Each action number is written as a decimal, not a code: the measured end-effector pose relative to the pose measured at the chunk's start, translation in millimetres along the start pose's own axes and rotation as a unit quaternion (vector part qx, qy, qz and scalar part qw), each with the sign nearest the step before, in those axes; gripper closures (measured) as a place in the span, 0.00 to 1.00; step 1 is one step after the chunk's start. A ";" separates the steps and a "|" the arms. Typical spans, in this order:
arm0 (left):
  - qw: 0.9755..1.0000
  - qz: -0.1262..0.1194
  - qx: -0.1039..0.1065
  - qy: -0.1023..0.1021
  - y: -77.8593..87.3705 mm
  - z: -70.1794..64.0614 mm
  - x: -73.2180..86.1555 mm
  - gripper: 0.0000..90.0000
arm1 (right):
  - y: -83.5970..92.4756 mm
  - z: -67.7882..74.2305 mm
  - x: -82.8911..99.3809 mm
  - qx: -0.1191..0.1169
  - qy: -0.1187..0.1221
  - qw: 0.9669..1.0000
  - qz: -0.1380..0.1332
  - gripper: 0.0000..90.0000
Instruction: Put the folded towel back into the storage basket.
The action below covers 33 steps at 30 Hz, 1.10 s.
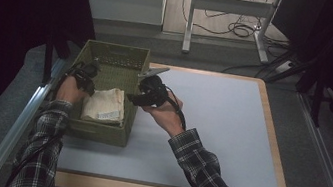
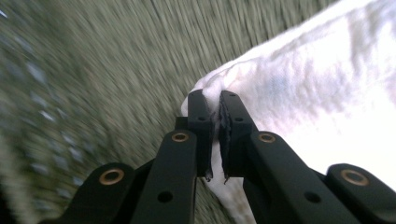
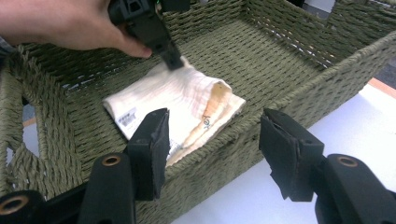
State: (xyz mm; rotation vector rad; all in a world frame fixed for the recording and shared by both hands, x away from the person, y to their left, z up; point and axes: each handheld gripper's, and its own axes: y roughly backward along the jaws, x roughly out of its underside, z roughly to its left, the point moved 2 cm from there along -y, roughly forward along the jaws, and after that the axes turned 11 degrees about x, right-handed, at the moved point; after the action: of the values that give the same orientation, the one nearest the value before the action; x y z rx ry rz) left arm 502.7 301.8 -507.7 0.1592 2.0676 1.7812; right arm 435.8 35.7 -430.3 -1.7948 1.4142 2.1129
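Note:
A folded cream cloth (image 1: pixel 104 105) with a printed label lies in the near part of a green woven basket (image 1: pixel 97 133) at the table's left. My left gripper (image 1: pixel 87 78) reaches into the basket from the left and is shut on the cloth's edge; in the left gripper view the black jaws (image 2: pixel 214 100) pinch a fold of the white cloth (image 2: pixel 303 93). My right gripper (image 1: pixel 136 99) hovers at the basket's right wall, open with nothing between its pads (image 3: pixel 215 121). The right gripper view looks over the basket wall (image 3: pixel 327 65) at the cloth (image 3: pixel 173 98) and at the left gripper (image 3: pixel 173 63) on it.
The basket stands on a pale blue mat (image 1: pixel 219 132) covering a wooden table (image 1: pixel 273 141). To the right of the basket the mat is bare. A desk frame with cables (image 1: pixel 233 13) stands on the floor behind the table.

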 end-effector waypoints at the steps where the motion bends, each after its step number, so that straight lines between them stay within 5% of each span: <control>1: 1.000 -0.009 -0.007 -0.006 2.5 -1.5 -3.0 0.94 | 0.9 -0.5 0.3 -0.001 -0.001 1.000 -0.001 0.48; 4: 1.000 -0.016 -0.012 -0.012 2.3 -5.5 -10.3 0.93 | 3.8 -1.0 1.6 0.001 0.001 1.000 -0.002 0.48; 7: 0.999 -0.008 -0.039 -0.028 -0.8 -10.0 -13.1 0.76 | 5.6 -2.2 3.5 0.000 0.000 1.000 -0.002 0.48; 11: 0.998 -0.063 -0.007 -0.009 10.9 -11.2 -13.1 0.66 | 7.9 -4.6 5.2 0.002 -0.001 1.000 -0.001 0.48; 17: 0.993 -0.111 0.007 -0.029 23.3 -26.9 -11.4 0.47 | 17.2 -4.0 5.3 0.001 0.000 1.000 -0.009 0.48; 23: 0.982 -0.179 0.048 -0.043 38.7 -41.2 -3.8 0.31 | 24.7 -5.4 11.0 0.000 0.000 1.000 -0.013 0.44; 26: 0.974 -0.211 0.070 -0.048 45.9 -46.2 2.0 0.25 | 26.4 -8.3 17.2 -0.002 -0.002 1.000 -0.010 0.40; 33: 0.960 -0.256 0.098 -0.059 57.7 -63.1 14.3 0.15 | 30.6 -18.2 33.2 0.001 -0.011 1.000 -0.006 0.32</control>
State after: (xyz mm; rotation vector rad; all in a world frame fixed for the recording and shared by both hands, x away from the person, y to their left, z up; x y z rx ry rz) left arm 456.1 258.9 -448.5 -0.1950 1.9665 1.2288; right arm 422.1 -10.6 -436.9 -1.7690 1.3965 2.1176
